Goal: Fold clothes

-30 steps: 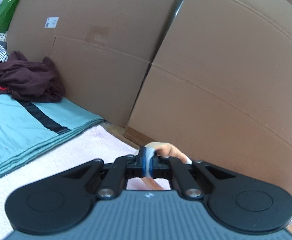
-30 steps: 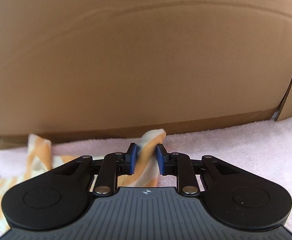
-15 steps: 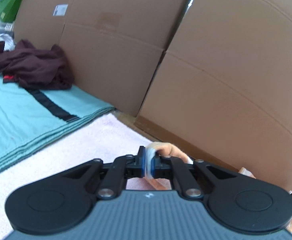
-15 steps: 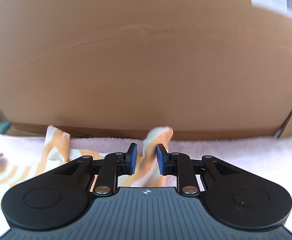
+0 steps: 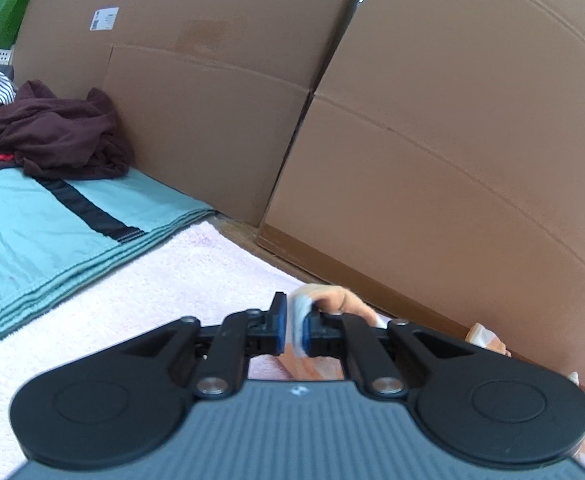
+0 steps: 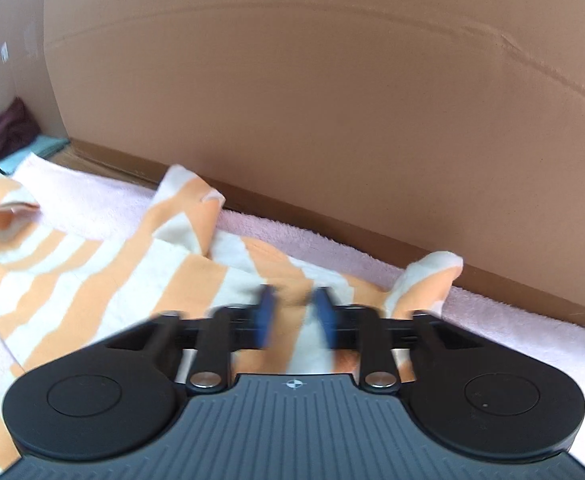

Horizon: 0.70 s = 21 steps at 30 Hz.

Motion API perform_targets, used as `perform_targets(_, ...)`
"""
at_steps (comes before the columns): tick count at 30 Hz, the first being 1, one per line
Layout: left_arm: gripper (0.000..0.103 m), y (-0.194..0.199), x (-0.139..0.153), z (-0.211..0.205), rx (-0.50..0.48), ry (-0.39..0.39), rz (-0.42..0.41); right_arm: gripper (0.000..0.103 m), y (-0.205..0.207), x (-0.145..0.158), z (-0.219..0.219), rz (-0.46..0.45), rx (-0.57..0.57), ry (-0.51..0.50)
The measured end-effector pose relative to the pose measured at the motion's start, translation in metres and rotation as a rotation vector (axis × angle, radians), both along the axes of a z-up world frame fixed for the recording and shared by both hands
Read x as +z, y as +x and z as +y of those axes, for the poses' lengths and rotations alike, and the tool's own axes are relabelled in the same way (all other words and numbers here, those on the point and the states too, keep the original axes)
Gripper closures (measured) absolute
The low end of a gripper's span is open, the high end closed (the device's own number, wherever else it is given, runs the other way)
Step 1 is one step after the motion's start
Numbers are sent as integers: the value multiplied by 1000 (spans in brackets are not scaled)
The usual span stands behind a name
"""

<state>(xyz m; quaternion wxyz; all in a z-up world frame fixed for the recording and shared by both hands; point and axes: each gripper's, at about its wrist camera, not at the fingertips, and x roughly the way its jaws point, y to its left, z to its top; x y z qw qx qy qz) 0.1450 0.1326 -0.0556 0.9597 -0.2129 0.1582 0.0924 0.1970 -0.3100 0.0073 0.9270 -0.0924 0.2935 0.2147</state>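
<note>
Two grippers working one striped shirt (image 6: 104, 280) that's lying rumpled on the pink towel (image 5: 164, 280) by the cardboard boxes (image 5: 432, 140). Left gripper (image 5: 292, 330) is pinching a fold of it tight. Right gripper (image 6: 294, 316) is blurring, jaws showing spread with fabric between them, just been closing. Maroon garment (image 5: 52, 132) is sitting well off left on the teal cloth (image 5: 32, 224)

Pink towel (image 6: 104, 204) under striped garment (image 6: 92, 280); teal blanket (image 5: 32, 224) w/ maroon clothes (image 5: 52, 132).
</note>
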Motion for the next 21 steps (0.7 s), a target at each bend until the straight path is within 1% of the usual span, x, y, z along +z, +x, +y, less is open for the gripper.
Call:
perform_targets(3, 103, -1, 1, 1, 8, 0, -10, 100, 1, 12, -6, -39, -16, 45)
perform_targets(6, 103, -5, 3, 8, 57, -29, -37, 101, 11, 17, -5, -28, -17, 103)
perform_targets(8, 103, -4, 2, 10, 66, -35, -31, 99, 18, 10, -1, 17, -18, 79)
perform_targets(10, 103, 0, 0, 10, 62, -27, -10, 98, 18, 7, 0, 3, -59, 51)
perform_targets(11, 103, 1, 0, 9, 60, -24, -1, 97, 17, 9, -4, -3, -78, 67)
perform_targets(12, 103, 1, -1, 9, 58, -22, -1, 96, 12, 14, -15, -3, -95, 127)
perform_targets(13, 103, 2, -1, 9, 56, -21, -1, 92, 6, 20, -27, 3, -110, 183)
perform_targets(14, 103, 2, -1, 9, 51, -21, -4, 91, 1, 24, -37, 9, -124, 219)
perform_targets(17, 103, 0, 0, 10, 20, -47, -24, 84, -13, 23, -52, 42, -152, 184)
perform_targets(19, 103, -2, 0, 13, 8, -74, -42, 84, -14, 13, -56, 83, -182, 144)
perform_targets(21, 103, -2, -1, 17, 26, -91, -44, 83, -16, 5, -61, 89, -209, 135)
